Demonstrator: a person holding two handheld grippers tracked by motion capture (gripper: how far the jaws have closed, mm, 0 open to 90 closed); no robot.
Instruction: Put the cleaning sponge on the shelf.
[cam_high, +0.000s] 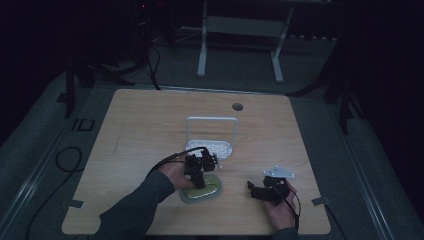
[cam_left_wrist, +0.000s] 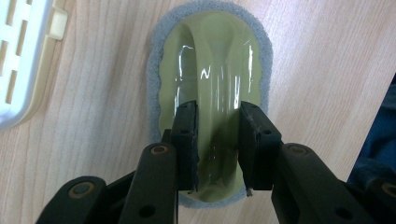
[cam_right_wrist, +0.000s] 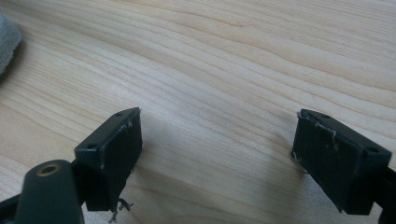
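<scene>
Green scrubber (cam_left_wrist: 212, 70) handle between left claw (cam_left_wrist: 217, 144) pads

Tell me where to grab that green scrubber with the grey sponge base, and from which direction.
Take the scrubber by the raised ridge handle along its middle, coming straight down from above. It lies flat, sponge side down on the table, so the handle is likely the only part tall and narrow enough to pinch. The left hand-held gripper already stands that way, one jaw either side of the ridge.
</scene>
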